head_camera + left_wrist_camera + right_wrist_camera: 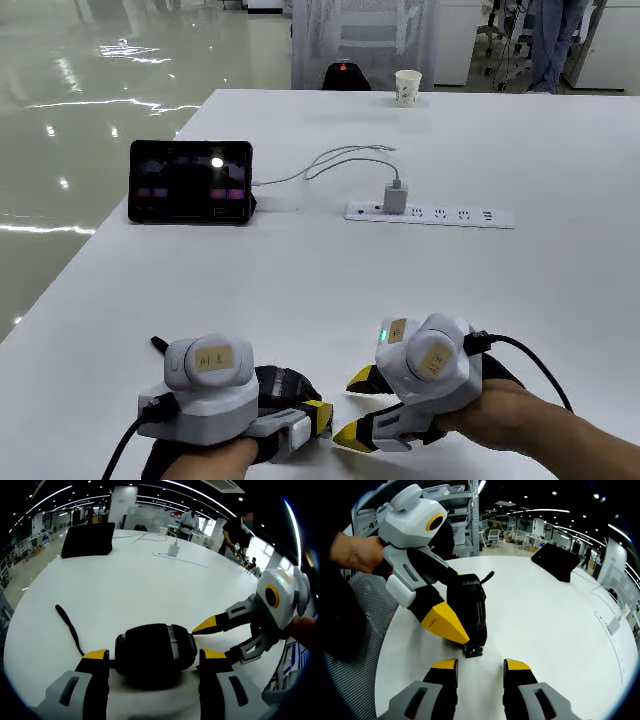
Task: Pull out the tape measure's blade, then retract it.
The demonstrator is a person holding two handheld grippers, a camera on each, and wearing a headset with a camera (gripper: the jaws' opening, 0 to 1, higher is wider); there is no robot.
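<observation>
One tape measure | left tool grips it | right tool narrowly parted, empty | one tablet

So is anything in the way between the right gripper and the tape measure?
Nothing I can see. The left gripper holds the tape measure, and bare table lies between it and the open right gripper.

The black tape measure rests on the white table, blade drawn in, strap trailing.
</observation>
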